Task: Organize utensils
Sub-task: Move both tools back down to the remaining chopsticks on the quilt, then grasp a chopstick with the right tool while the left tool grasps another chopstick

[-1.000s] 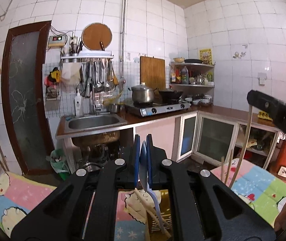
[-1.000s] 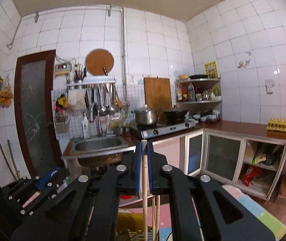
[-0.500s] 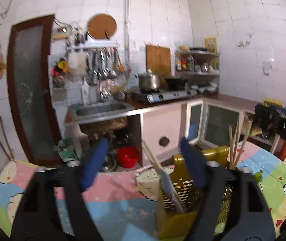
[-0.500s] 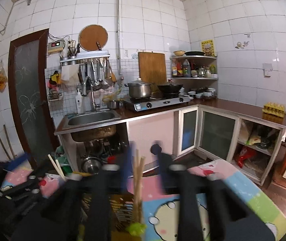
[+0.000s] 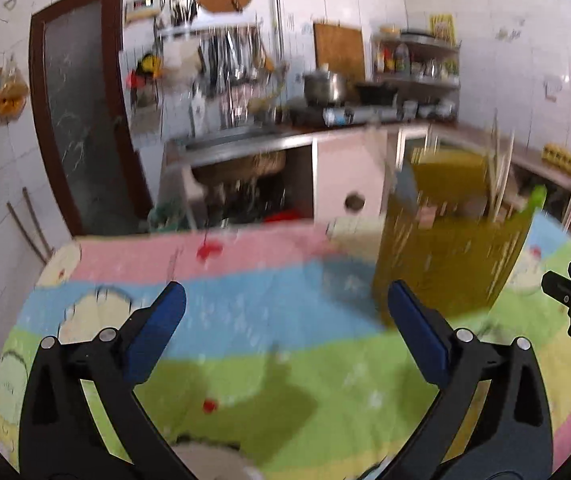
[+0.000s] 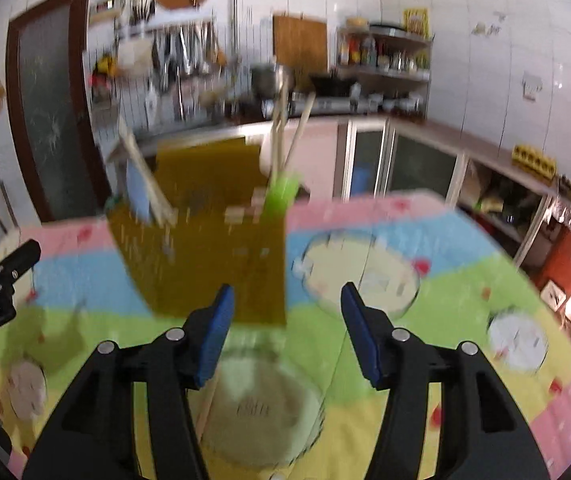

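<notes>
Your left gripper (image 5: 285,312) has its jaws spread wide with nothing between them, hanging above the bench (image 5: 245,360) and its pink, blue and green cartoon cloth. Your right gripper (image 6: 285,312) also has its jaws apart and holds nothing. The yellow utensil holder (image 6: 205,248) stands on the cloth just ahead of your right gripper and off to the right of your left one. Chopsticks (image 6: 285,140) stick up from it beside a green-handled piece (image 6: 281,196); a blue utensil (image 6: 139,188) leans in its left side. A glass bowl (image 6: 261,412) sits below your right gripper. Both views are blurred.
</notes>
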{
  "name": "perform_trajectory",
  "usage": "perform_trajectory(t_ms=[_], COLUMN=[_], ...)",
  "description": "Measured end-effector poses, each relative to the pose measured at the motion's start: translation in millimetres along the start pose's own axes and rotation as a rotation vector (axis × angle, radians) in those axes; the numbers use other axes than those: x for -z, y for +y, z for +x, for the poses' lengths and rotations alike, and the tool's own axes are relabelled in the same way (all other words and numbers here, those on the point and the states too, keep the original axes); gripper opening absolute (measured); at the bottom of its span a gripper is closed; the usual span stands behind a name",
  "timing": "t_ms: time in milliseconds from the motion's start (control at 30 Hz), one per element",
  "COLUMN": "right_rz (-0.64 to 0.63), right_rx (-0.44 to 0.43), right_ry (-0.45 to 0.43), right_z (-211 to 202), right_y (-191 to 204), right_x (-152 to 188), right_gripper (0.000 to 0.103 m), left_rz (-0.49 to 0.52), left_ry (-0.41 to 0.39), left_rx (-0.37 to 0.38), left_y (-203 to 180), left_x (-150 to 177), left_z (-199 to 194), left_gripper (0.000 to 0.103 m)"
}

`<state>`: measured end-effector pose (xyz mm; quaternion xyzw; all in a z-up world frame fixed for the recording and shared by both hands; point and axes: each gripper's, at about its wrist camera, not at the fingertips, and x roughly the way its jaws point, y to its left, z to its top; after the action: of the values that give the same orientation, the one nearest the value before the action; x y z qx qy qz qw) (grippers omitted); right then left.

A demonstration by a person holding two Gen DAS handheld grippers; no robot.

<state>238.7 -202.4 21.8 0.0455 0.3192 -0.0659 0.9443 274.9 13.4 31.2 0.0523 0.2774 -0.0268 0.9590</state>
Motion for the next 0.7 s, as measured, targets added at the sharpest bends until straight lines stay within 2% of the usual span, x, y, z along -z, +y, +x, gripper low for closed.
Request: perform_trajectory(t_ms=[133,300,400,467,500,533,567,700], right_rz=[0.006,0.002,0.005,0.001,-0.003,-0.002,0.009,0.023], right_rx=[-0.022,-0.024,-0.029,-0.021,-0.016,-0.017,-0.028,-0.044], right_ry=[0.121,0.188,0.238,0.256,0.255,0.255,0.256,0.246], right_z=[29,49,60,66,68,69,69,62], right_y=[15,33,39,42,44,45,43,33], right_x=[25,35,37,38,38,37,36,36], right_gripper=[0.055,0.053,0.034,0.031,0.025,0.014,0.009,0.007], left_rz=[0.000,0.005,0.001,-0.001,-0.002,-0.003,-0.006,-0.020], left_ry=[0.089,0.128,0.143,0.141,0.141,0.143,0.147,0.165], left_rx=[0.008,0.013,0.021,0.024,0.024,0.024,0.023,0.041], left_y=[7,9,9,6,5,4,2,-10], left_x=[29,46,47,45,45,45,45,46], left_z=[12,18,18,16,15,16,15,10], left_gripper=[0.098,0.098,0.098,0.098,0.098,0.098,0.098,0.098])
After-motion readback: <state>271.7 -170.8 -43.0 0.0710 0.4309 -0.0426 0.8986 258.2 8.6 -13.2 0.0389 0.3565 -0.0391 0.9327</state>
